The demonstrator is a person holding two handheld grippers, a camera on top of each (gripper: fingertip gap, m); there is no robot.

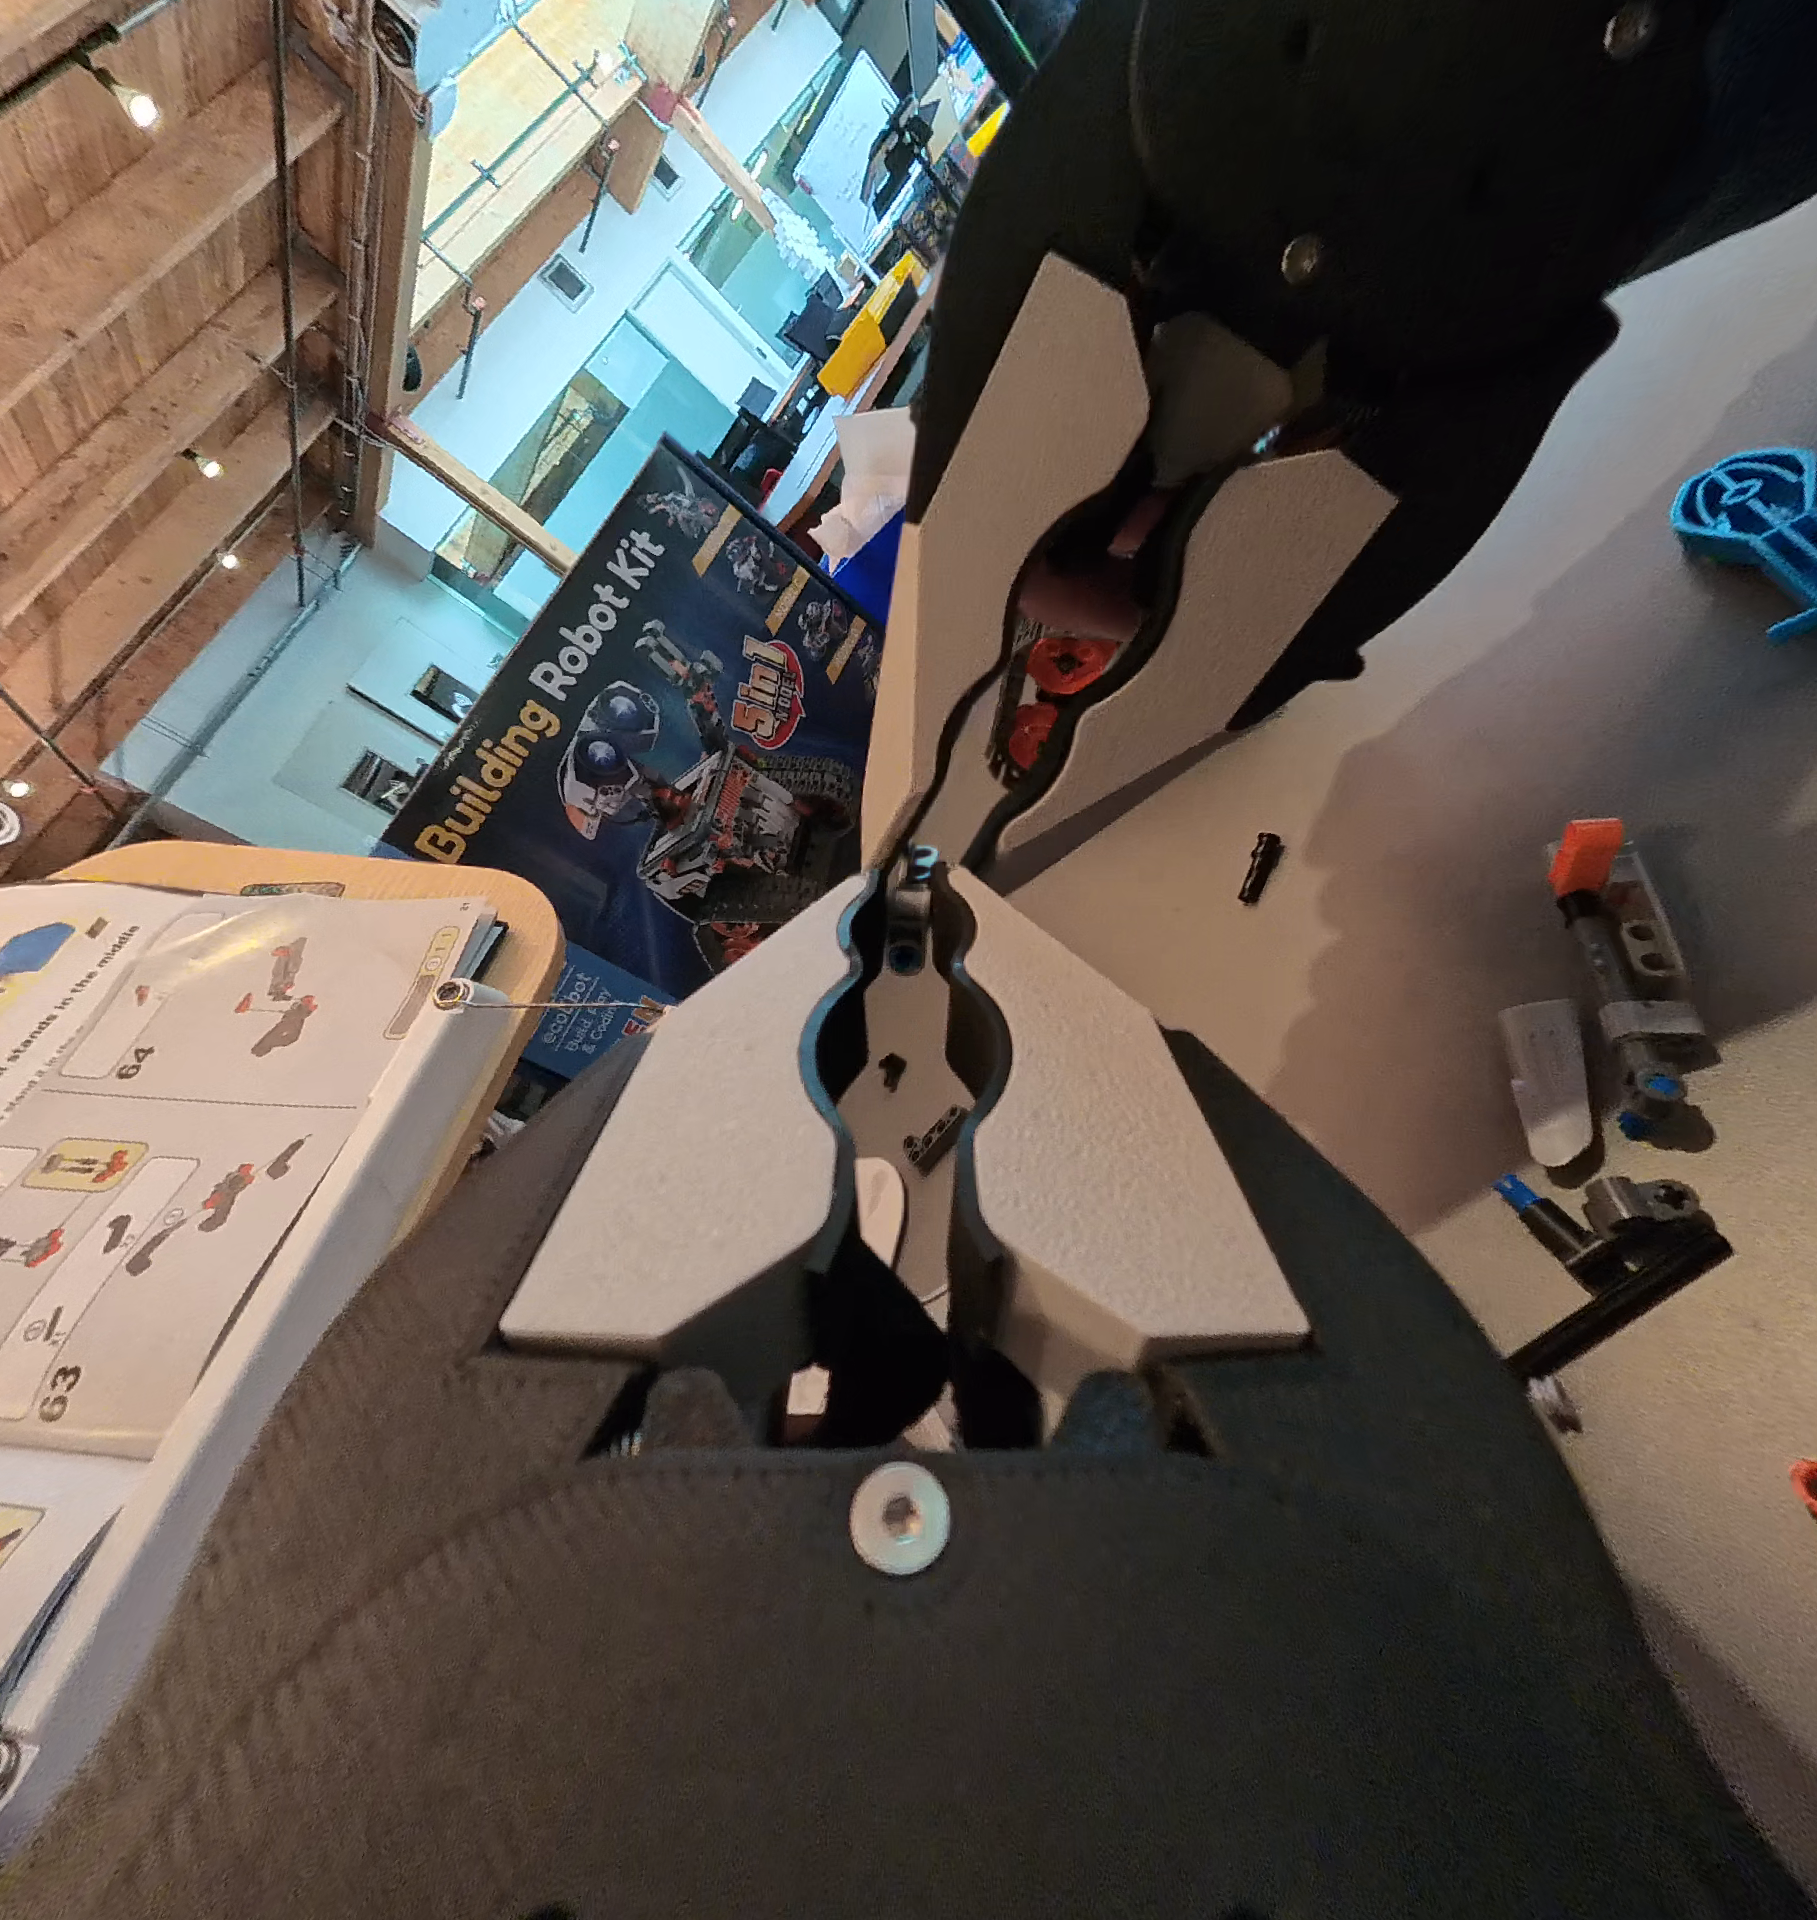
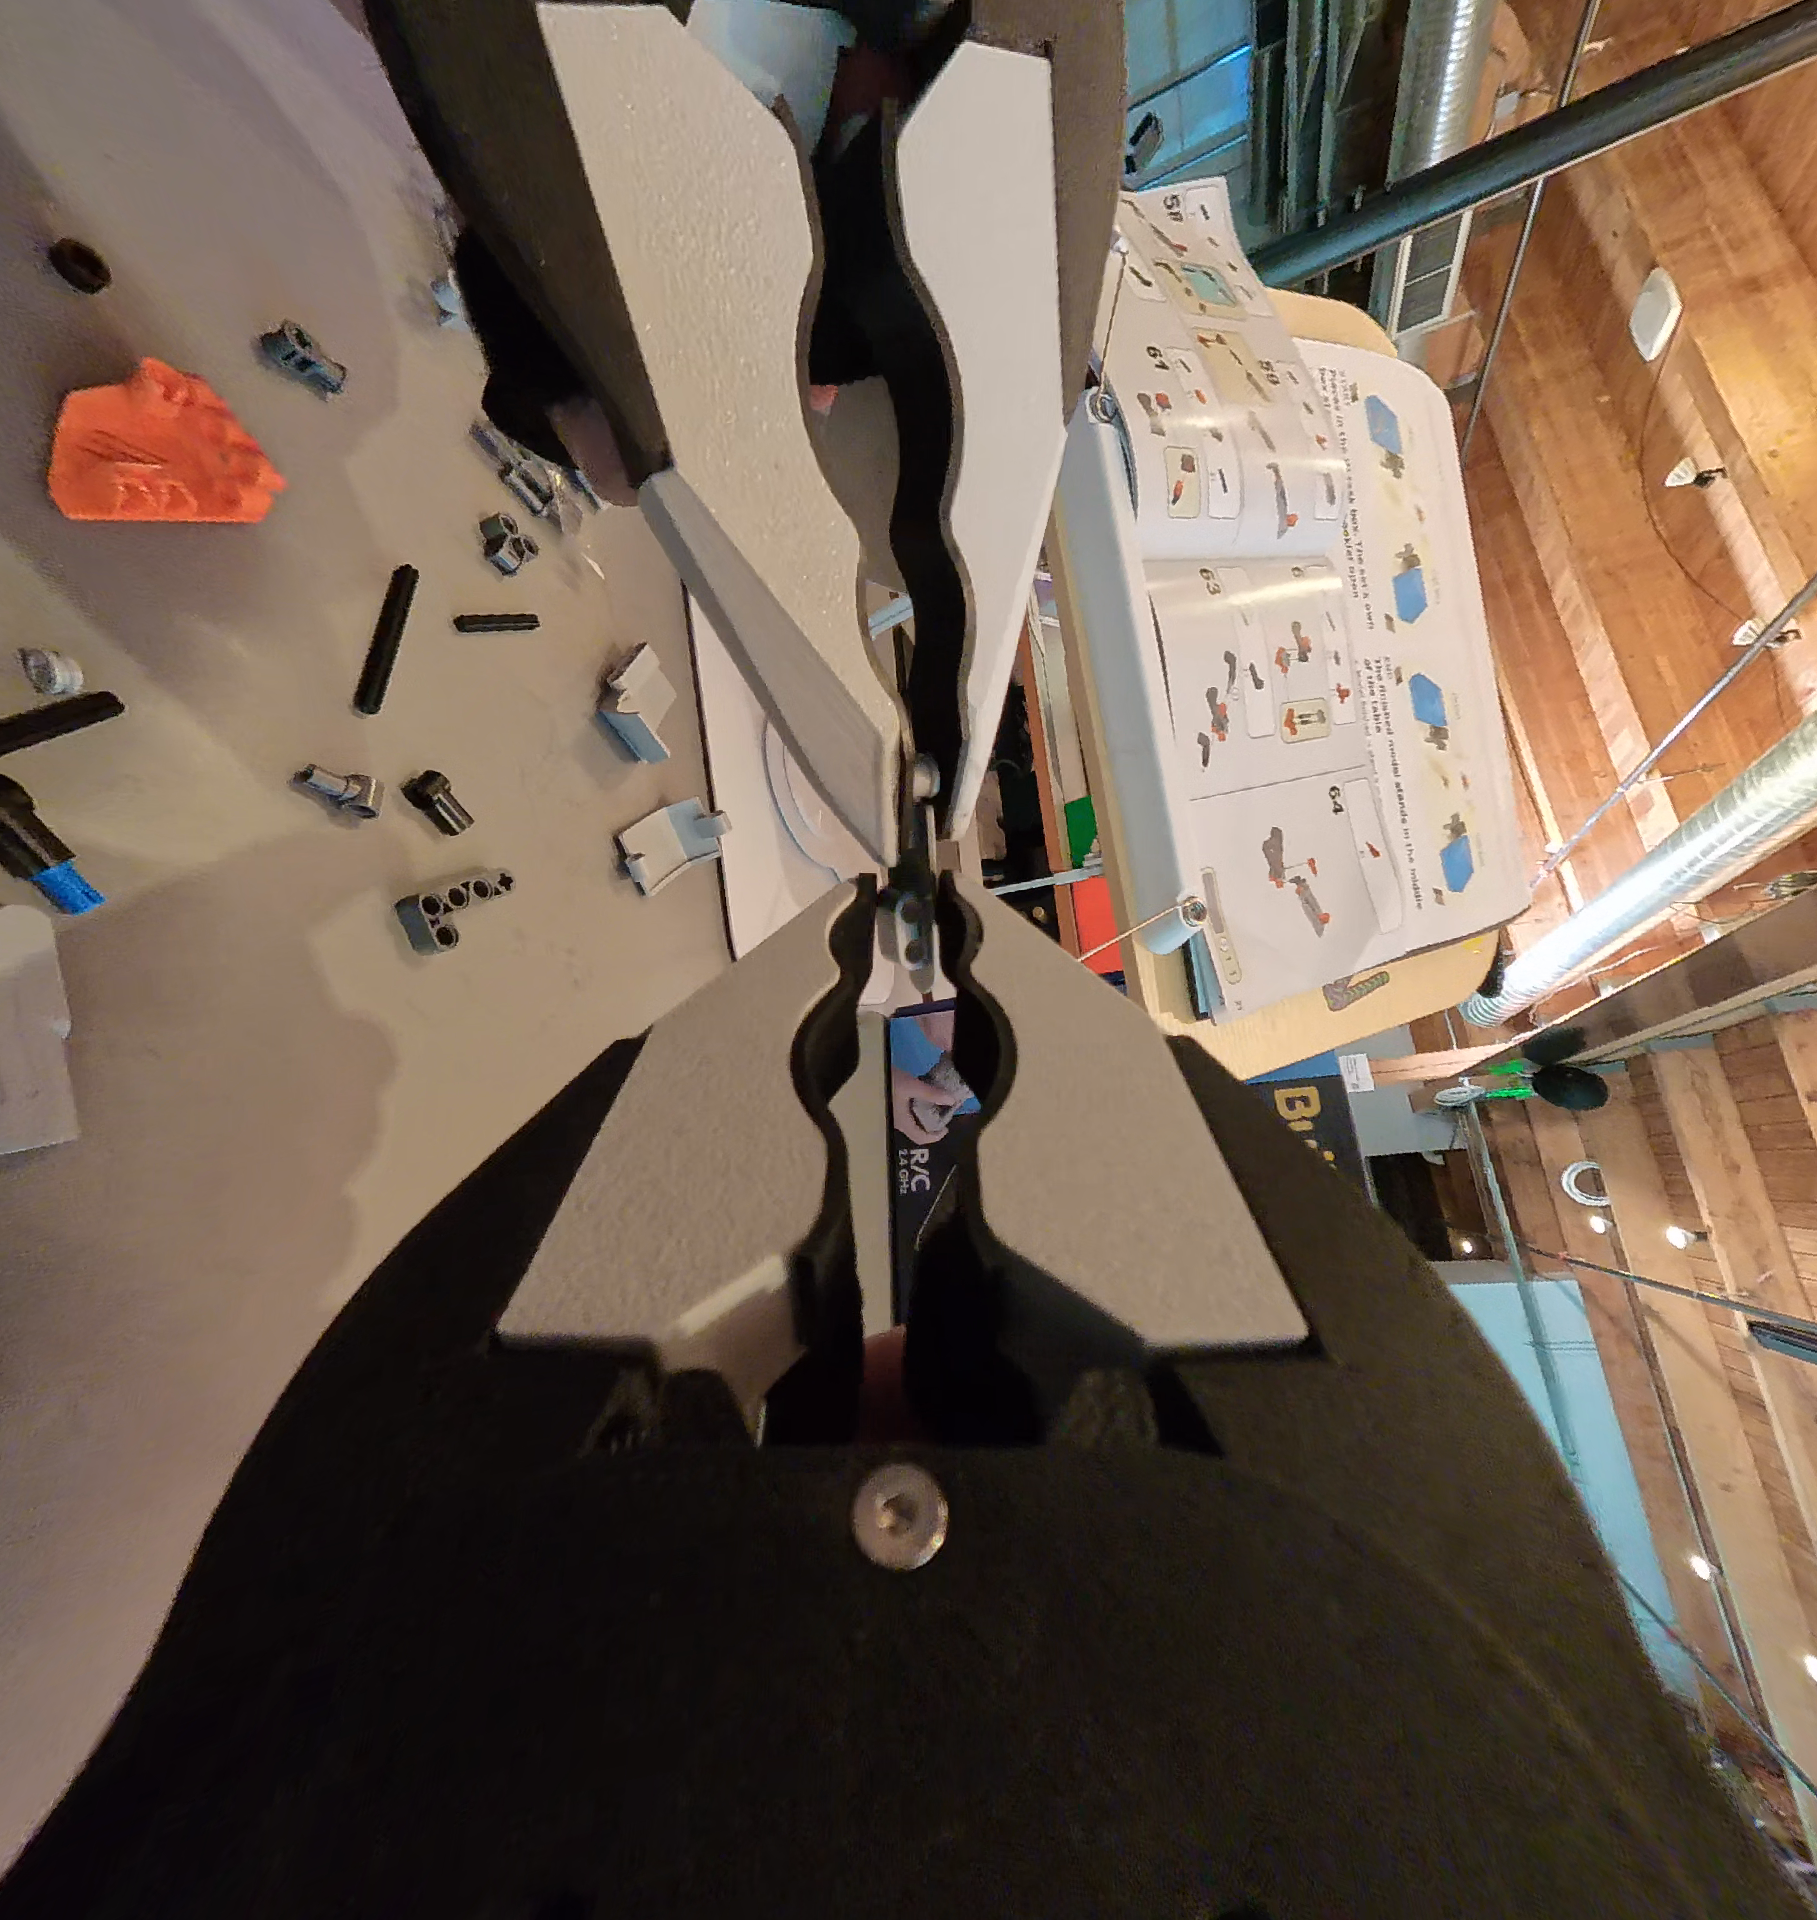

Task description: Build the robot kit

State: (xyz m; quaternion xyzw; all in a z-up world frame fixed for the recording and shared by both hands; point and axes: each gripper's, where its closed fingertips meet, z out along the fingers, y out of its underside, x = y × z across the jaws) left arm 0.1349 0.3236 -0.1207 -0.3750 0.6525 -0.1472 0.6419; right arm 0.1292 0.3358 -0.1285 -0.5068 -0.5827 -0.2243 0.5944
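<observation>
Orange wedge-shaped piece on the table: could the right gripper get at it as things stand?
Probably not right away: the right gripper is shut on a small grey connector, tip to tip with the left gripper. The orange wedge piece itself lies uncovered.

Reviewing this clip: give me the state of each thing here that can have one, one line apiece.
left gripper: shut on the small grey piece.
right gripper: shut on the same piece, tip to tip with the left.
small grey piece: held off the table.
instruction booklet: open, propped up.
orange part: loose on the table.
</observation>
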